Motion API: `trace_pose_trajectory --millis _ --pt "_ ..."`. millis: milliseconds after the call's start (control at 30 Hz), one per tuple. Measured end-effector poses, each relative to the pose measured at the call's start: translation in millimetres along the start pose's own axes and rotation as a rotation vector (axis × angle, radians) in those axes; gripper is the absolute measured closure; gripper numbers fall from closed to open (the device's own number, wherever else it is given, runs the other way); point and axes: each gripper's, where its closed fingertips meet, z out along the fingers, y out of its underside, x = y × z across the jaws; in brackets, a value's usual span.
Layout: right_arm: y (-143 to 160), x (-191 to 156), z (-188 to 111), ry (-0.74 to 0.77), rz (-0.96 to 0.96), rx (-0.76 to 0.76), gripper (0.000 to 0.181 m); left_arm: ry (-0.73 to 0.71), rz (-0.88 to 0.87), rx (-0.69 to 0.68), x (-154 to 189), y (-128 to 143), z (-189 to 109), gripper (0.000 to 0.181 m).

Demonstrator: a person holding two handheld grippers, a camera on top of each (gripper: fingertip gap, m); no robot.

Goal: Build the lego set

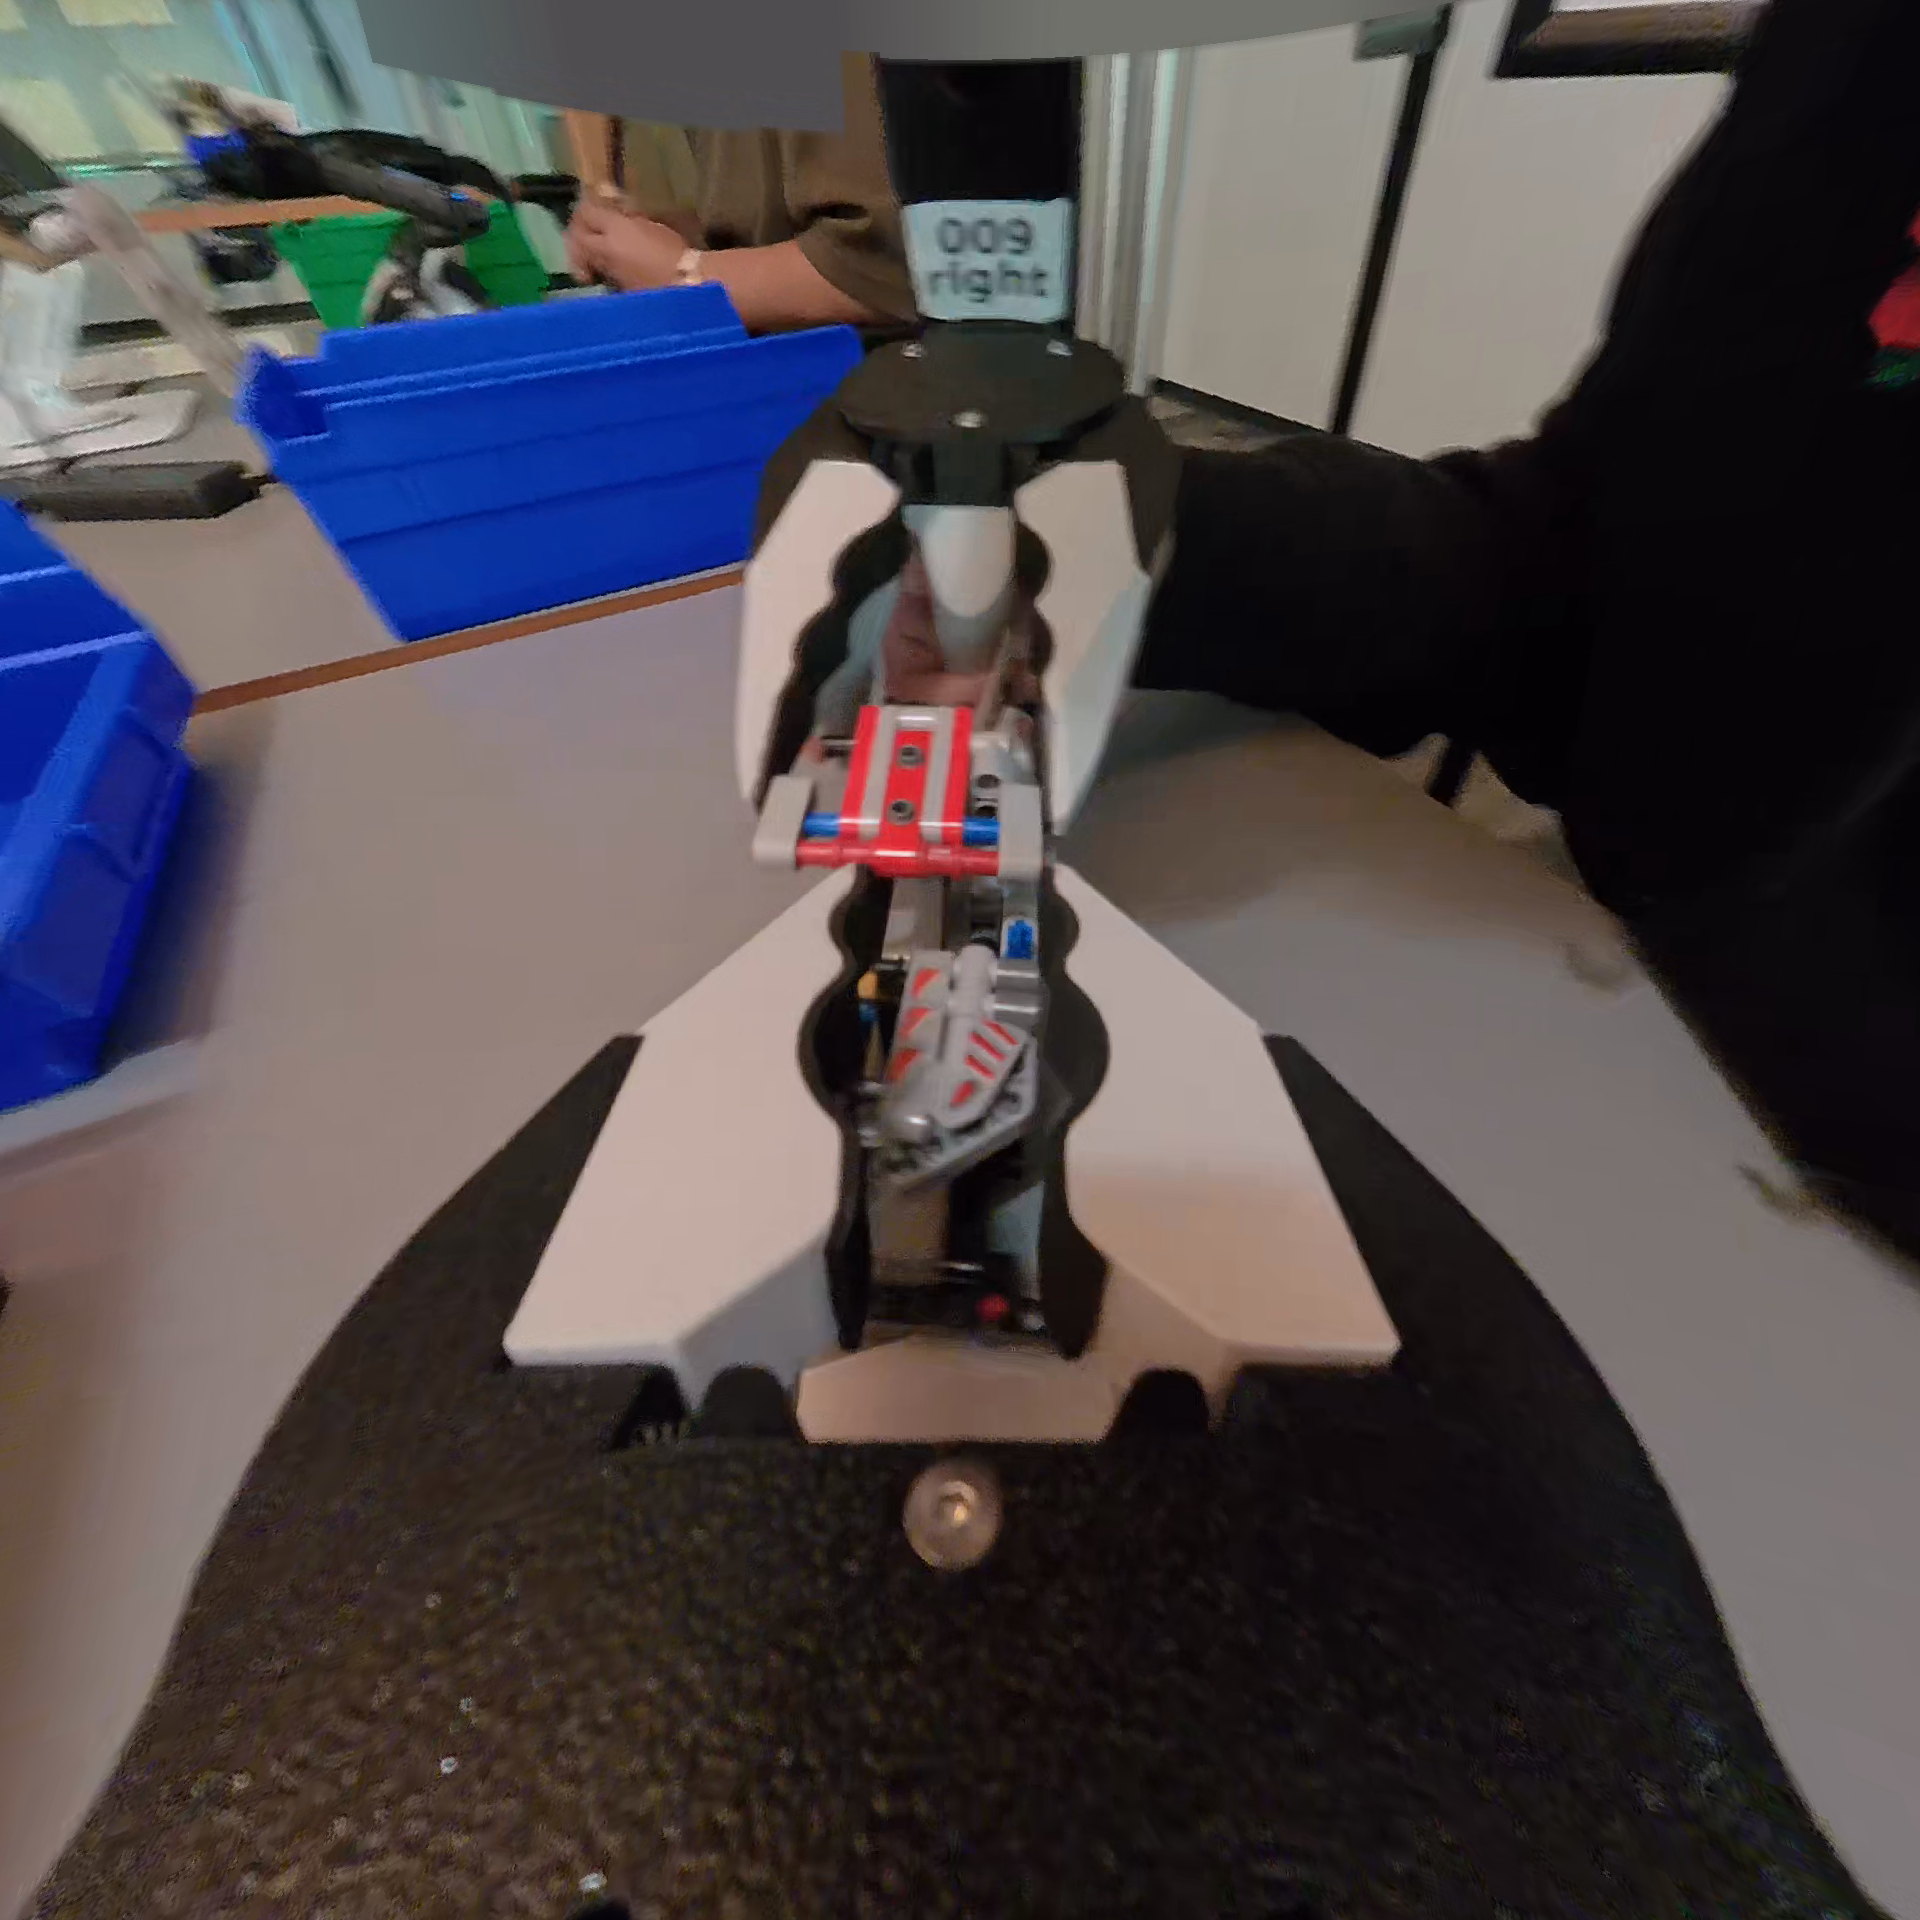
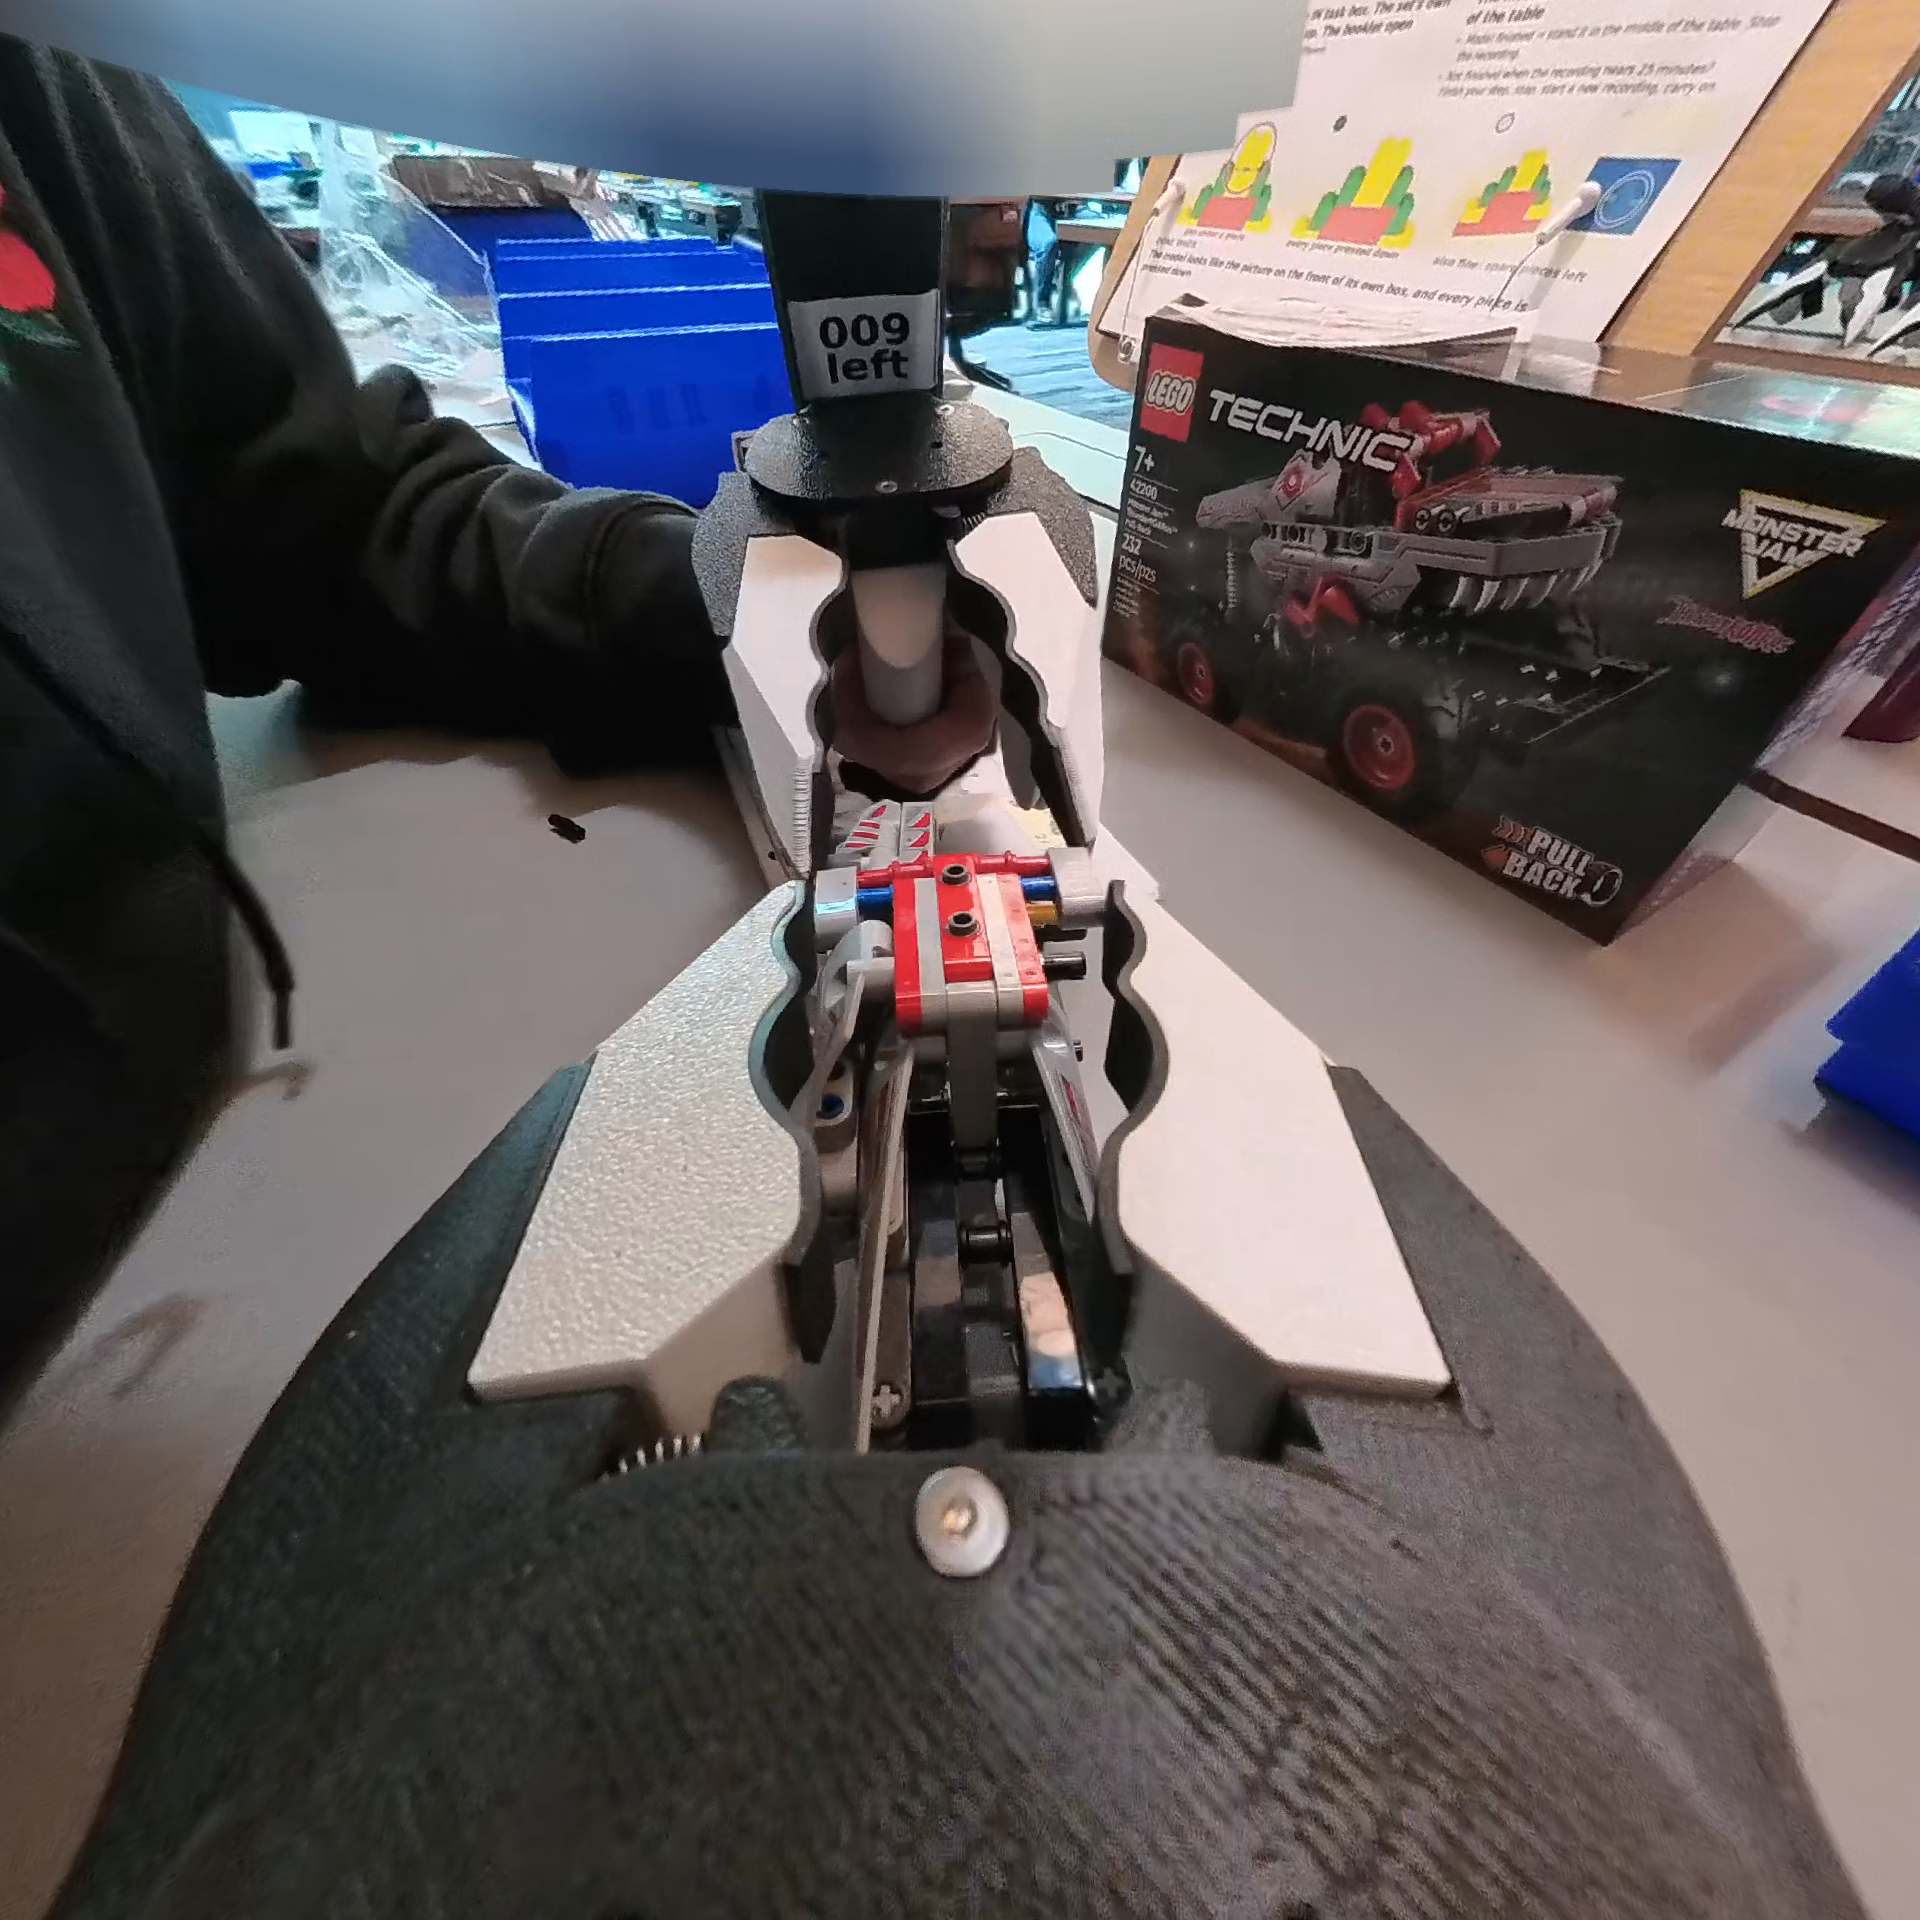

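Both grippers face each other mid-frame, and the half-built model sits pinched between them above the tabletop. The left gripper clamps the grey, red-striped end, while the right gripper squeezes the red-topped end. The set's box stands at upper right in the right wrist view, and blue bins sit upper left in the left one.

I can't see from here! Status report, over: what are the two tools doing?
Left tool and right tool both shut on the lego model, one at each end, held above the table. Nothing in the way.
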Motion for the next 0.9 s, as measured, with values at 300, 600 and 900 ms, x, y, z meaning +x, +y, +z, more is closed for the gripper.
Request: trace_pose_trajectory --millis 300,600,900 --pt "0 10 -4 0.067 -0.02 0.018 0.127 -0.083 0.101 -0.018 -5 -9 -1 0.14" --pt "0 -1 -3 0.001 -0.027 0.016 0.127 -0.062 0.095 -0.064 -5 -1 3 0.122" --pt "-1 -5 -1 -0.013 -0.037 0.023 0.127 -0.058 0.111 -0.068 -2 -1 4 0.127"
